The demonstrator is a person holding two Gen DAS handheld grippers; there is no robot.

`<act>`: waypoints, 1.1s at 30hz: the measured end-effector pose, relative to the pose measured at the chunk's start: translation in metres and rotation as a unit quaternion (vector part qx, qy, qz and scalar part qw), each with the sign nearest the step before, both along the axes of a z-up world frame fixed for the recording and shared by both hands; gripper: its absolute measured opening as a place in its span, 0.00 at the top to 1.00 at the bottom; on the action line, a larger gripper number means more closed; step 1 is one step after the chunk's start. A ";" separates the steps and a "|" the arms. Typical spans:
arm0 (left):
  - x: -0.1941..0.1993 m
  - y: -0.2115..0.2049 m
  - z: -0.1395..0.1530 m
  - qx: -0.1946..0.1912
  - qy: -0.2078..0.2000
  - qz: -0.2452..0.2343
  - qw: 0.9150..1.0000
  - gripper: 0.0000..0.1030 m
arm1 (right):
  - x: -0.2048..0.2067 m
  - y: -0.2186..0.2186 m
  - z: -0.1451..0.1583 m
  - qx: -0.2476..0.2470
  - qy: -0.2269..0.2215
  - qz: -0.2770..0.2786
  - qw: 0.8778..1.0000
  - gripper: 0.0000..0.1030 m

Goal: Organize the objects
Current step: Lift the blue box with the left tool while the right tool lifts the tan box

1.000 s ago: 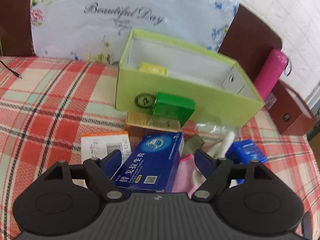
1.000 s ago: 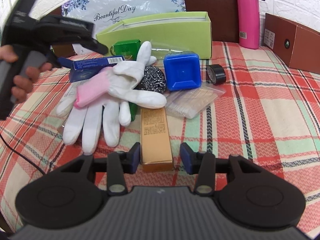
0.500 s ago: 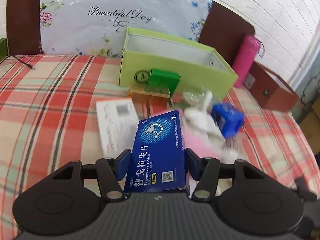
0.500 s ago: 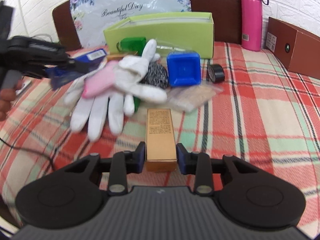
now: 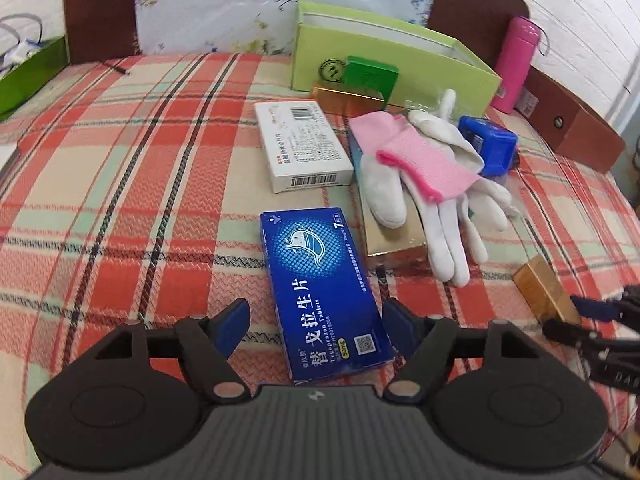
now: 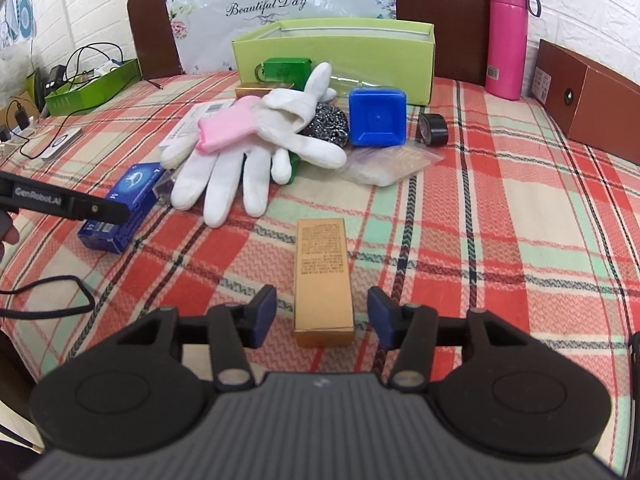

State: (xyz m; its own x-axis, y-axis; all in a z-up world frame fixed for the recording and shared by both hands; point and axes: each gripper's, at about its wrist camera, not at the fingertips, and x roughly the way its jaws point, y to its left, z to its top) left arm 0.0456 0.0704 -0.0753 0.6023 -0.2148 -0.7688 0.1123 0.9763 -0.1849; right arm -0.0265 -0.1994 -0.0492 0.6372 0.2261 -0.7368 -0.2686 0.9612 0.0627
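Between my left fingers lies a blue tablet box (image 5: 324, 292) printed with "7片", "50mg", large Chinese characters 替戈拉生片, a line of Latin script ending in "Tablets", and a QR code at its near end. Far behind, the floral sheet (image 5: 280, 0) reads "Beautiful Day". The white box (image 5: 302, 146) carries barcodes, its small print too fine to read. To my left, the other gripper's arm (image 6: 60, 202) says "GenRoboAI"

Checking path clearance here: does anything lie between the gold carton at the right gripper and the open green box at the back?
Yes. The white gloves, blue container and clear packet lie between the gold carton and the green box. The right gripper is open around the carton.
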 end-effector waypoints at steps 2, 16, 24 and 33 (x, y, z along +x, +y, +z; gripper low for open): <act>0.004 -0.003 -0.001 -0.011 0.001 0.018 1.000 0.26 | 0.001 0.002 -0.002 -0.005 0.001 -0.003 1.000 0.51; 0.015 -0.015 -0.006 0.032 -0.010 0.031 0.999 0.34 | 0.015 0.007 -0.006 -0.006 0.001 -0.007 1.000 0.52; 0.016 -0.016 -0.007 0.041 -0.020 0.024 0.999 0.40 | 0.016 0.004 -0.010 -0.004 0.005 -0.008 1.000 0.70; 0.000 -0.007 0.018 0.014 -0.038 -0.013 0.999 0.40 | 0.011 -0.004 0.006 0.036 0.002 0.002 0.999 0.70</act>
State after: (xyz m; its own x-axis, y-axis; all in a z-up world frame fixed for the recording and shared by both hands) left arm 0.0453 0.0638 -0.0570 0.6533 -0.2095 -0.7275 0.1502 0.9777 -0.1467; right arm -0.0157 -0.2030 -0.0429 0.6329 0.2810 -0.7214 -0.2726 0.9530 0.1321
